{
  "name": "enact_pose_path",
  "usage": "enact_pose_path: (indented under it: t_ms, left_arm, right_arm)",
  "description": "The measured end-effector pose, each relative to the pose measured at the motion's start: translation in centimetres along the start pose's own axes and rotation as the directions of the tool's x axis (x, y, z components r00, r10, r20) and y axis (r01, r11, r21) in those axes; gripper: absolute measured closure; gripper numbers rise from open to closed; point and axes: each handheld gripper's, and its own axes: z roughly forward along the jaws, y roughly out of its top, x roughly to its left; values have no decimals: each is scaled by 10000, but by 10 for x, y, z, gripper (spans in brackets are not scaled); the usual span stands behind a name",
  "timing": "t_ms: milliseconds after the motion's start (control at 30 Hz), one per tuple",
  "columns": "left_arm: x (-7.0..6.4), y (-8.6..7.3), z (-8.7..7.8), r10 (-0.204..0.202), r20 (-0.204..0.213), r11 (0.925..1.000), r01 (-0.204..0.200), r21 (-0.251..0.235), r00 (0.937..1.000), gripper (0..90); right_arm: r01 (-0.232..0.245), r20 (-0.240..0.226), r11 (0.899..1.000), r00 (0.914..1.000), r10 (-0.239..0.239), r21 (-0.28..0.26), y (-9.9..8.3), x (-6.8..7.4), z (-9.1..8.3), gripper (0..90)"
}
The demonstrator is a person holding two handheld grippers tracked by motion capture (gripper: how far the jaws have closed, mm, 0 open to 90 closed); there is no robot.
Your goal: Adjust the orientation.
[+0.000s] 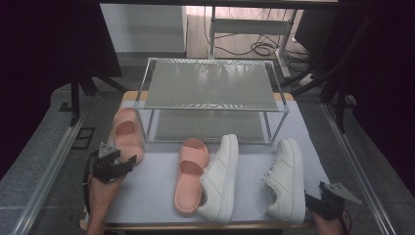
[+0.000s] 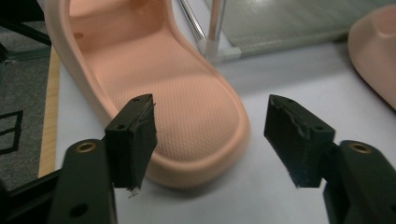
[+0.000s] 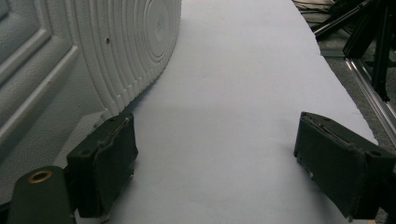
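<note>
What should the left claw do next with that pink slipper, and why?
Probably ease the left gripper forward and close on the heel rim of the pink slipper. Its jaws stand open just short of the heel, touching nothing, and the empty shoe rack stands right behind.

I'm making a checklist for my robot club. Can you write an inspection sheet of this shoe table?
Surface: table under a pale sheet, mostly bare.
Job's things: pink slide at far left; second pink slide touching a white sneaker; another white sneaker at right; two-shelf rack behind, empty.
Clutter: nothing seen.
Grippers: left gripper open at the left slide's heel; right gripper open beside the right sneaker.
Cables: on the floor behind the rack.
Surroundings: dark curtains, metal frame rails.
</note>
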Motion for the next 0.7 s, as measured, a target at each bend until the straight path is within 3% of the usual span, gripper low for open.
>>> enact_pose_path:
  t_ms: [400, 567, 700]
  left_arm:
    - [12, 29, 23, -189, -115, 9998, 190, 45, 9998, 427]
    - [15, 40, 34, -276, -348, 9996, 278, 46, 9990, 454]
    - [18, 47, 44, -68, -620, 10000, 72, 62, 9981, 453]
  right_arm:
    - [3, 2, 10000, 10000, -3, -3, 0, 0, 0, 130]
    - [11, 0, 10000, 10000, -11, -3, 0, 0, 0, 131]
    - [7, -1, 10000, 10000, -7, -3, 0, 0, 0, 131]
